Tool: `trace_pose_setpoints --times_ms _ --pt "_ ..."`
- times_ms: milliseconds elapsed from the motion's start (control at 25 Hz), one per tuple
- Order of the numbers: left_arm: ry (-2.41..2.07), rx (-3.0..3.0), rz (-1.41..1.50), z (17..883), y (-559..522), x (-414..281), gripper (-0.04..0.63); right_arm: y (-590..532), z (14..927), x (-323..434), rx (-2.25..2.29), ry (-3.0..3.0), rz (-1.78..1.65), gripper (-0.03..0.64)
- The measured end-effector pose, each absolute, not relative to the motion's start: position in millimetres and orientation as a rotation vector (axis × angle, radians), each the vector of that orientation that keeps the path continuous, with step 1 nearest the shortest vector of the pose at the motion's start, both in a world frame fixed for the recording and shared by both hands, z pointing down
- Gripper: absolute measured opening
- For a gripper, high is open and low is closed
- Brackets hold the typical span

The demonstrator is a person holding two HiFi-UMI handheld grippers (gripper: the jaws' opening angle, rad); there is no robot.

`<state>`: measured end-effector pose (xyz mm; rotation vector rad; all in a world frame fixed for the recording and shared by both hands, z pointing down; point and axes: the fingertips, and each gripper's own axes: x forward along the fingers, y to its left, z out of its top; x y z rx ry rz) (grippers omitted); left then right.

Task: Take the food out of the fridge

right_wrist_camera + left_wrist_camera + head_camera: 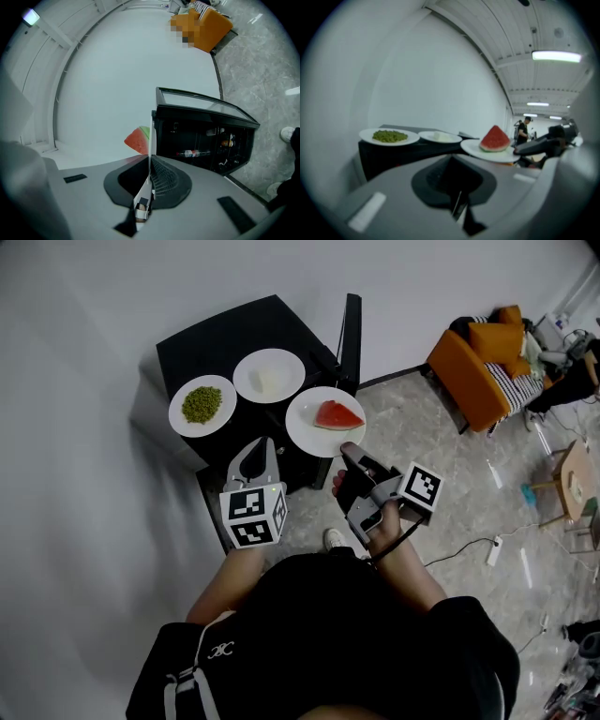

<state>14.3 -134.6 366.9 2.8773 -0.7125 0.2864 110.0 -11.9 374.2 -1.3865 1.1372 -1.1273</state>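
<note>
The right gripper's point(348, 450) fingers pinch the rim of a round white plate point(305, 426) bearing a red watermelon wedge point(336, 415), held at the black fridge's point(234, 334) front corner. The left gripper's point(255, 452) fingers are pressed together, empty. On the fridge top sit a white plate of green peas point(180, 418) and a white plate of pale food point(247, 373).

White wall point(94, 315); grey marble floor point(450, 484); orange armchair point(473, 371) at right; ceiling strip light point(556, 56) lit.

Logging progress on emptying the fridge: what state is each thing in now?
Fridge door: open.
Watermelon plate: held in the air by its rim.
Pea plate: resting on the fridge top.
White-food plate: resting on the fridge top.
Right hand-held gripper: shut on the watermelon plate.
Left hand-held gripper: shut, empty.
</note>
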Motion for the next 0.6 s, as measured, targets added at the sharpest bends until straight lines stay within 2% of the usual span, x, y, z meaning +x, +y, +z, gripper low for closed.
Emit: trace_pose_setpoints --times_ms 600 --pt "-0.722 2.868 0.325 375.0 -134.1 12.9 0.000 -14.9 382.2 115.7 -1.373 1.152 -1.133 0.011"
